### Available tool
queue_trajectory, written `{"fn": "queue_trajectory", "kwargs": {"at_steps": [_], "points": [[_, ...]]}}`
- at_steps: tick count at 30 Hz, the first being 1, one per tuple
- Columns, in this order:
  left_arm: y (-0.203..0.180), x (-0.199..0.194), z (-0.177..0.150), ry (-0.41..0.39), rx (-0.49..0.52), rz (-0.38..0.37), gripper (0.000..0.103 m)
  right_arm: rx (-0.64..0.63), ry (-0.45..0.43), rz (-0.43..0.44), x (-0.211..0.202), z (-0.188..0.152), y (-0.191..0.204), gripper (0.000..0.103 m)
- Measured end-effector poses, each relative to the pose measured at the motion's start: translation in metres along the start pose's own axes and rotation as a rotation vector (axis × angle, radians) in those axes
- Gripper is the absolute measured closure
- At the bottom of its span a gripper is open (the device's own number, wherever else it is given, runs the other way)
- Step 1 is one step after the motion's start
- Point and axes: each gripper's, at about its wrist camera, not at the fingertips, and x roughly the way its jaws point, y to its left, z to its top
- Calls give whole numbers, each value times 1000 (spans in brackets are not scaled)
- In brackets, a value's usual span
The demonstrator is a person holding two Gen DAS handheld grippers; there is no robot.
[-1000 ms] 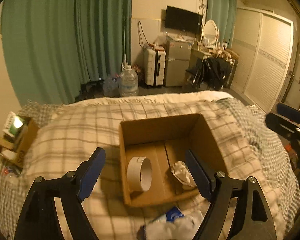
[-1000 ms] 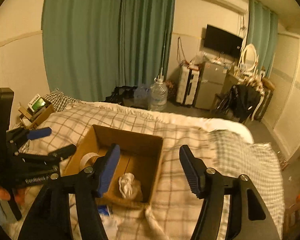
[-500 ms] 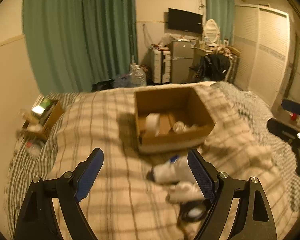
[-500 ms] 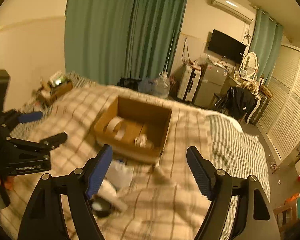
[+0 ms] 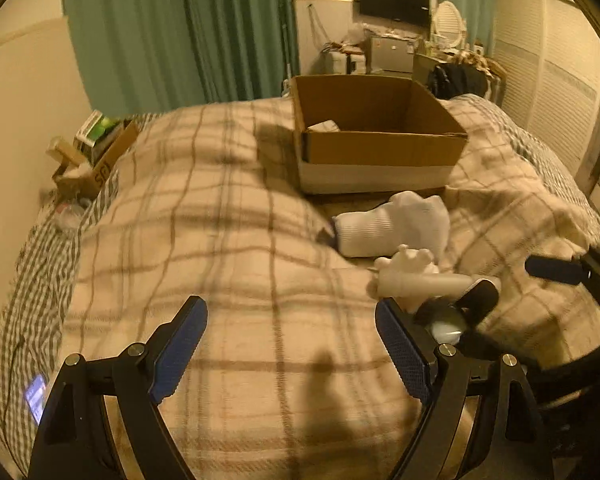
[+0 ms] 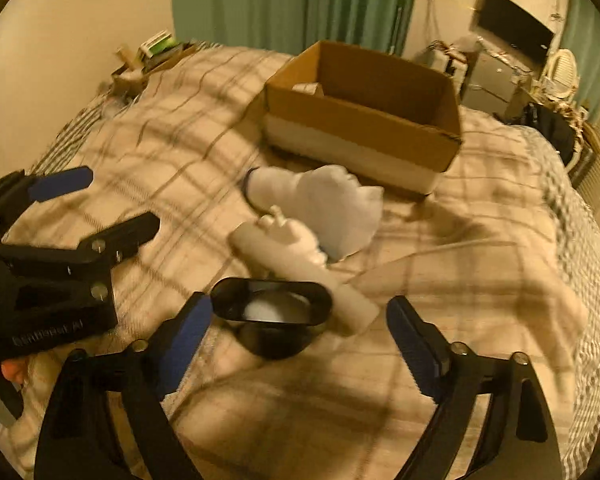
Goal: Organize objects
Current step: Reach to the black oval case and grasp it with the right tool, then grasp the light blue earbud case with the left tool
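The right gripper (image 6: 296,340) hangs over the plaid bed (image 6: 440,280), jaws spread and empty. Just ahead of it sits a black cup-like item (image 6: 270,312), touching a white bottle-like thing (image 6: 296,264); a white sock (image 6: 320,200) lies beyond, just before the cardboard box (image 6: 364,128). The left gripper (image 5: 290,348), jaws also spread and empty, hovers left of the black item. Green curtains (image 5: 188,28) hang past the box.

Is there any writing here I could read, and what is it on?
"GenRobot AI" (blurred, best guess): on the black body of the left tool.
Dark letters on the small cardboard box beside the bed: too blurred to read.
Lit screen: too small to read.
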Motion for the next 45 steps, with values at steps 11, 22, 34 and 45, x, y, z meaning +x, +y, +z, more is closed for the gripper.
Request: {"fn": "queue_trajectory", "kwargs": {"at_steps": [11,22,34,45], "points": [[14,17,-4,53,-57,3,14,-24,105,23,40,3,11,13],[5,14,1,58,-28,36,14,52,-28,66,-10,5,-8,28],[-74,32,10,130,117,-106,15,186,-110,-72,-51,9,-91,28],[-110,81,-3,306,147,-252,27,210,-73,-37,-22,-5,-103,28]]}}
